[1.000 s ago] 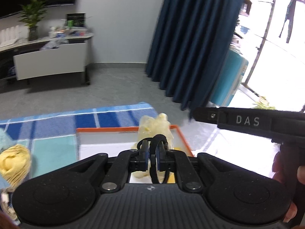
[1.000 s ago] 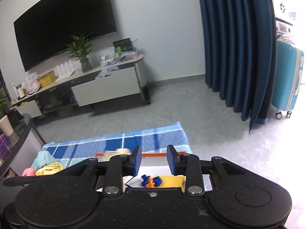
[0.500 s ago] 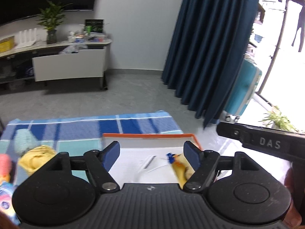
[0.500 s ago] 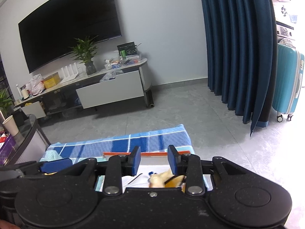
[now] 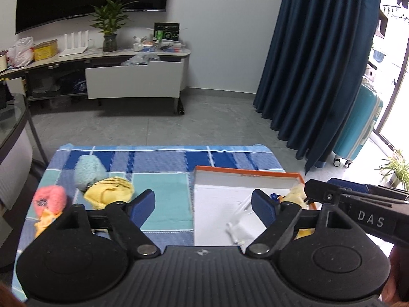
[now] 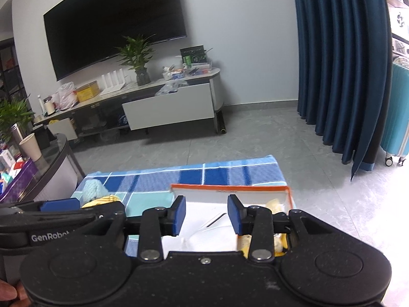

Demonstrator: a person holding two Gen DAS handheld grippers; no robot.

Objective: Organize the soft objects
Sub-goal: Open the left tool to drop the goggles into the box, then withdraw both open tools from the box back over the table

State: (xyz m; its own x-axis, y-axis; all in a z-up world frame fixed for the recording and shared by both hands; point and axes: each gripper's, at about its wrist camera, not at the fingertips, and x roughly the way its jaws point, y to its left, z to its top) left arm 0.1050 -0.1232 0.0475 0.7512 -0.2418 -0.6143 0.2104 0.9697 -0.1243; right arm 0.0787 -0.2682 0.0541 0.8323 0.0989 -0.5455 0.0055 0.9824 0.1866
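An orange-rimmed white box [image 5: 245, 172] sits on the right of a blue checked cloth [image 5: 163, 158]. A pale yellow soft toy [image 5: 297, 194] lies at the box's right side, also in the right wrist view [image 6: 274, 203]. A light blue knit toy [image 5: 88, 170], a yellow knit toy [image 5: 110, 193] and a pink knit toy [image 5: 49, 200] lie on the cloth at the left. My left gripper [image 5: 203, 206] is open and empty above the box's left edge. My right gripper [image 6: 206, 215] is open and empty above the box [image 6: 230, 188].
A TV stand [image 6: 143, 102] with a plant and clutter stands at the far wall. Blue curtains [image 5: 319, 64] and a teal suitcase [image 5: 358, 125] are at the right. A glass-topped counter [image 6: 43, 158] stands left of the table. White paper [image 5: 240, 227] lies in the box.
My left gripper let go of the pale yellow toy into the box, opened wide, then drew back and swung left. My right gripper opened a little wider.
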